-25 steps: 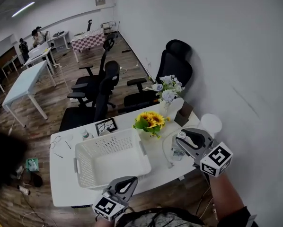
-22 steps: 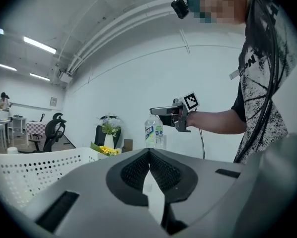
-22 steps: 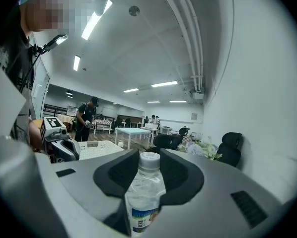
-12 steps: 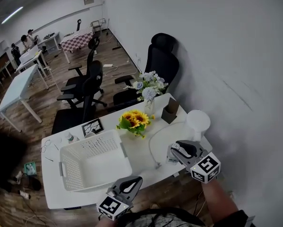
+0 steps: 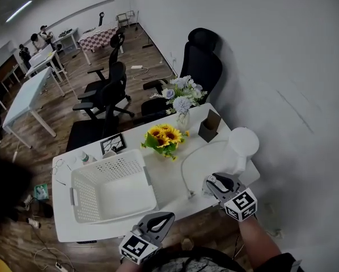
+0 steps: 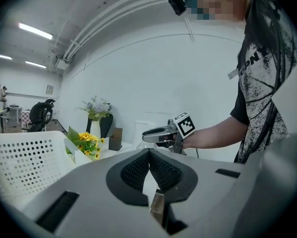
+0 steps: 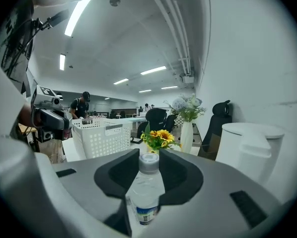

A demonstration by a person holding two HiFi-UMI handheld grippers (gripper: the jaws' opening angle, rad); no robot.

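My right gripper point(image 7: 148, 171) is shut on a clear water bottle point(image 7: 145, 195) with a white cap and a blue-and-white label. The bottle stands upright between the pads. In the head view this gripper point(image 5: 217, 183) hovers over the near right corner of the white table point(image 5: 172, 194), covering most of the bottle. My left gripper point(image 6: 149, 156) is shut with nothing in it. It hangs at the table's front edge point(image 5: 158, 224), just in front of the white perforated basket point(image 5: 109, 162), which holds nothing.
A sunflower bunch point(image 5: 165, 137) and a vase of pale flowers point(image 5: 181, 99) stand behind the basket. A white round appliance point(image 5: 241, 145) with a cable point(image 5: 183, 169) sits at the right. A brown stand point(image 5: 209, 126), a small bottle point(image 5: 84, 158) and black office chairs point(image 5: 200, 61) lie beyond.
My right gripper has carried the bottle lower and nearer the table's right corner, turning to face the basket and flowers. The left gripper stays shut near the front edge.
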